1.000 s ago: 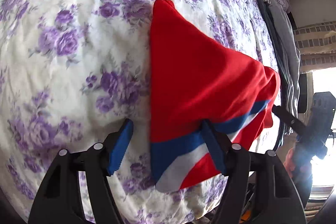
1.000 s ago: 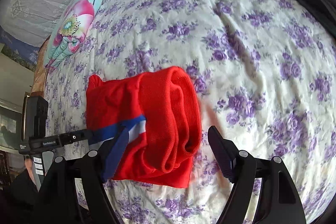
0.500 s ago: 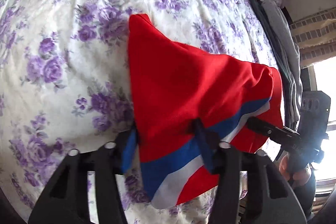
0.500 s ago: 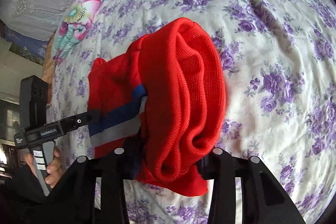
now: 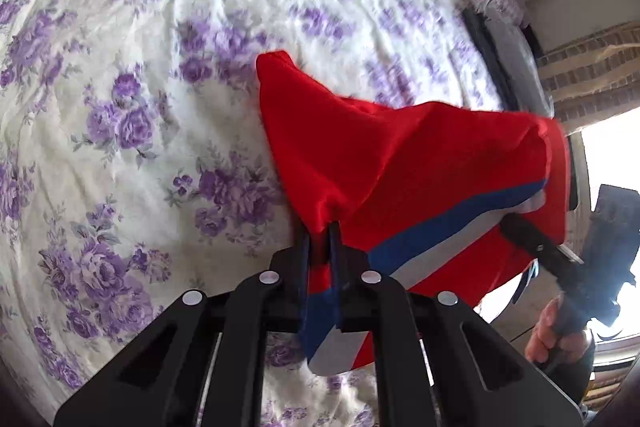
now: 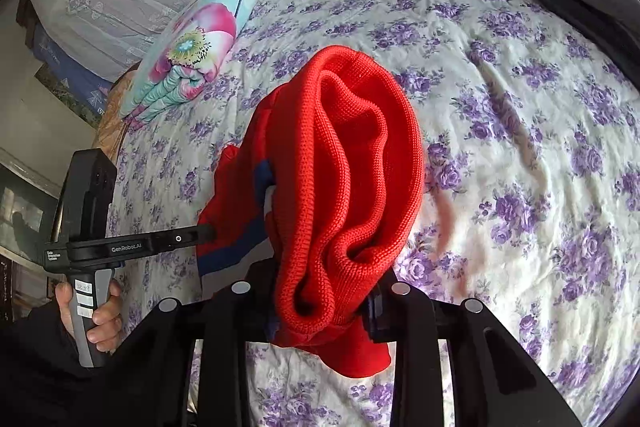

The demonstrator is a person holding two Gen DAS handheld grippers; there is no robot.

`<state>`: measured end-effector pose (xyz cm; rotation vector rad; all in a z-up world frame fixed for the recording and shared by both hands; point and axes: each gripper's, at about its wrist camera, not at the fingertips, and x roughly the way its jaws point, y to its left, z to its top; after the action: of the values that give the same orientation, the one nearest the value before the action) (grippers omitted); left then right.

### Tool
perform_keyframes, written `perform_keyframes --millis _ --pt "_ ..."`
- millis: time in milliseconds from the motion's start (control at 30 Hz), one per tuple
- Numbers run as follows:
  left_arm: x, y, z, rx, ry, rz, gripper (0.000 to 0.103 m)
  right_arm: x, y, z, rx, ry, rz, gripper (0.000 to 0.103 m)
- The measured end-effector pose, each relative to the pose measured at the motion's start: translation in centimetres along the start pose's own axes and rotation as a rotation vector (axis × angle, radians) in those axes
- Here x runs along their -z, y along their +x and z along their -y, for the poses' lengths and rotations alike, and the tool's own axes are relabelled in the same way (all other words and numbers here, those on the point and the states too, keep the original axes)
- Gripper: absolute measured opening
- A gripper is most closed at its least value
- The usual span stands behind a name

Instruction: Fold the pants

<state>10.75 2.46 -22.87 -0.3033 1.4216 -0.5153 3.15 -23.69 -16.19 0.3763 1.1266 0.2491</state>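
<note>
The red pants (image 5: 400, 163) with a blue and white side stripe hang between my two grippers above the bed. My left gripper (image 5: 320, 239) is shut on the pants' near edge by the stripe. My right gripper (image 6: 320, 303) is shut on the bunched ribbed red waistband (image 6: 352, 163), which hides its fingertips. The far corner of the pants (image 5: 276, 63) still touches the sheet. The right gripper also shows in the left wrist view (image 5: 536, 243), and the left gripper shows in the right wrist view (image 6: 200, 231), each clamped on the cloth.
The bed has a white sheet with purple flowers (image 6: 520, 131). A folded turquoise and pink quilt (image 6: 192, 51) lies near the headboard. Dark and grey clothes (image 5: 516, 59) lie along the far bed edge. A brick wall and bright window (image 5: 592, 75) are beyond.
Both grippers closed on the pants, the left on the striped edge and the right on the waistband, and lifted them off the sheet.
</note>
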Motion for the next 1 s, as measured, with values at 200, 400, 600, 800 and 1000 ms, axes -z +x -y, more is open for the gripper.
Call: perform_keyframes --millis 200,400,600,800,1000 --pt "-0.9 1.6 -1.9 -0.022 -0.058 -0.051 0.047 0.1 1.5 1.2 0.018 0.027 -0.031 0.031" --pt "-2.0 2.2 -1.5 0.026 -0.035 -0.042 0.022 0.2 2.6 2.1 0.024 0.048 -0.041 0.031" --pt "-2.2 0.0 -0.3 0.020 0.009 0.034 0.006 -0.2 1.4 1.5 0.023 0.056 0.018 0.031" --pt "-6.5 -3.5 1.7 0.012 0.057 0.177 0.006 -5.4 0.9 1.2 0.024 0.083 0.176 0.030" --pt "-17.2 -6.3 4.1 -0.090 0.082 0.371 0.006 -15.6 3.7 2.2 0.034 0.095 0.389 0.029"
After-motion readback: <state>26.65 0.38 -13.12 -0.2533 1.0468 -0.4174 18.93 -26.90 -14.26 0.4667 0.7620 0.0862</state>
